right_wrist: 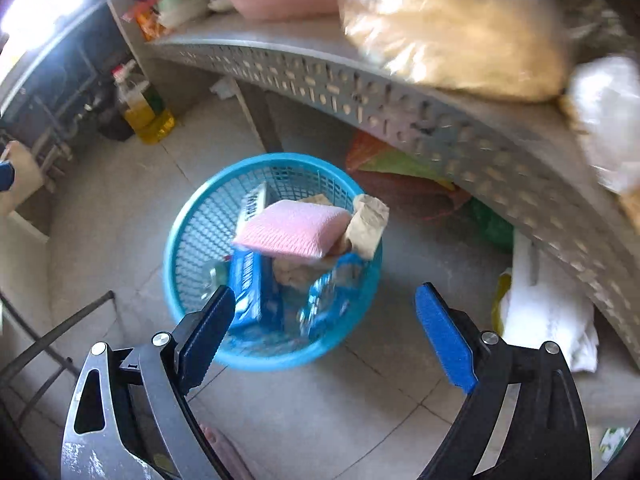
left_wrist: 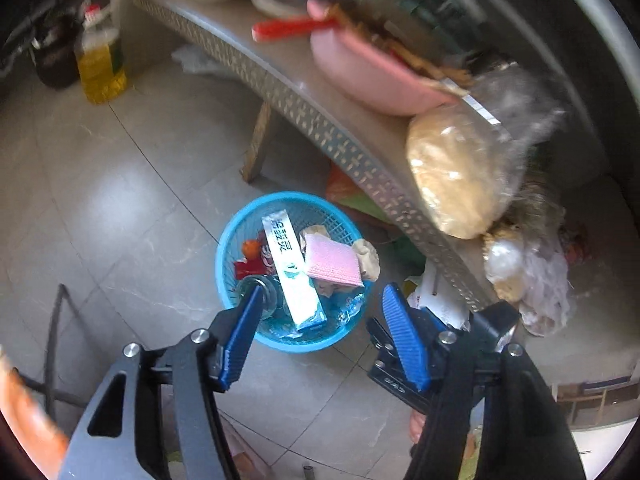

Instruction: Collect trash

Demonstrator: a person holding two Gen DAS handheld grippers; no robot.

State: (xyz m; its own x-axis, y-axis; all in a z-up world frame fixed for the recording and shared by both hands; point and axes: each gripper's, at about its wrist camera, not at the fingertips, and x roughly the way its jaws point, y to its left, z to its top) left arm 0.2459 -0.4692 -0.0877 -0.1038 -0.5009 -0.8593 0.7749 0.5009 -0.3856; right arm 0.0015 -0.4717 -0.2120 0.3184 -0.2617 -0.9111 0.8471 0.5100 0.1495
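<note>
Both claws hang above the blue basket [left_wrist: 240, 236] on the tiled floor, pointing steeply down into it. The left gripper [left_wrist: 320, 300] stands moderately wide with nothing between its pads; the right gripper [right_wrist: 324, 300] gapes wider, also empty.

The trash lies just ahead of and below both claws: a long white box [left_wrist: 292, 272] with its long axis running away from the left gripper, and a pink pad [right_wrist: 294, 228] on top. The right gripper appears nearer the basket.

Motion blur smears the right wrist view, so the bottle and wrappers beneath the pad stay hard to identify. The metal table's [right_wrist: 360, 92] far side is cut off.
</note>
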